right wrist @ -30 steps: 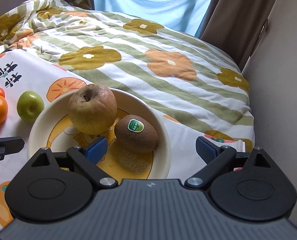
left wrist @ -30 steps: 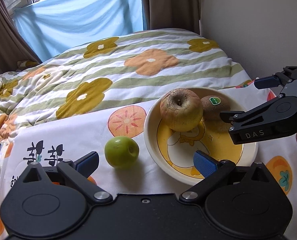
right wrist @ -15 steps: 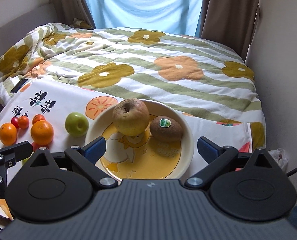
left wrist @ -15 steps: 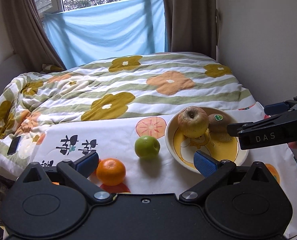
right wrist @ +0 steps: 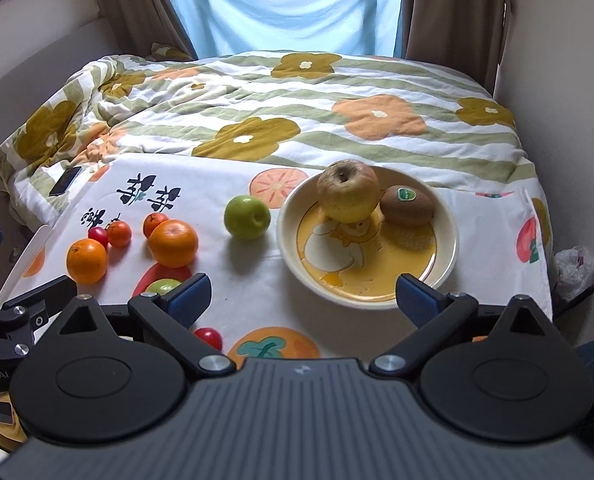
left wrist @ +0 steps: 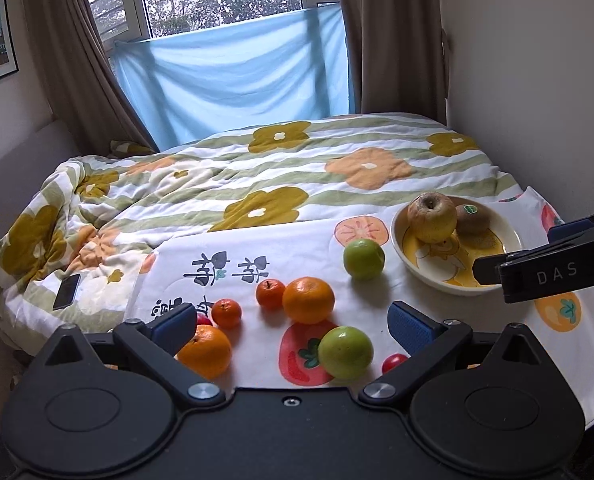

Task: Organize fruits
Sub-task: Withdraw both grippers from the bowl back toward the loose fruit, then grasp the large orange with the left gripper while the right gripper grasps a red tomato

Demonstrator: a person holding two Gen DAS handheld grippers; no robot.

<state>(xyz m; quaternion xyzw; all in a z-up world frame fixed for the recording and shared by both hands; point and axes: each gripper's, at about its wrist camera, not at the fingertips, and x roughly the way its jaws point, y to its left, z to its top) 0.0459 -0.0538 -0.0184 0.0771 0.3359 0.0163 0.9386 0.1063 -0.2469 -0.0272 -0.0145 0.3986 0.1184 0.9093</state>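
At right of frame, the cream bowl (right wrist: 449, 236) is holding only a yellowish apple (right wrist: 348, 191) and brown kiwi (right wrist: 407, 206). Round oranges (right wrist: 173, 243), green apples (right wrist: 247, 216) and red tomatoes (right wrist: 208, 337) are waiting at left; both the left gripper (left wrist: 293, 325) and right gripper (right wrist: 304, 299) are gaping, empty.

The right tongs (right wrist: 303, 298) hang wide apart and empty over the near edge of the plate (right wrist: 449, 240). On that plate a yellowish apple (right wrist: 348, 191) sits touching a kiwi (right wrist: 407, 206). Just left of the plate rests a green apple (right wrist: 247, 217), and further left lie a big orange (right wrist: 173, 243), another orange (right wrist: 86, 261) and small tangerines on the printed cloth (right wrist: 249, 300) over the bed.
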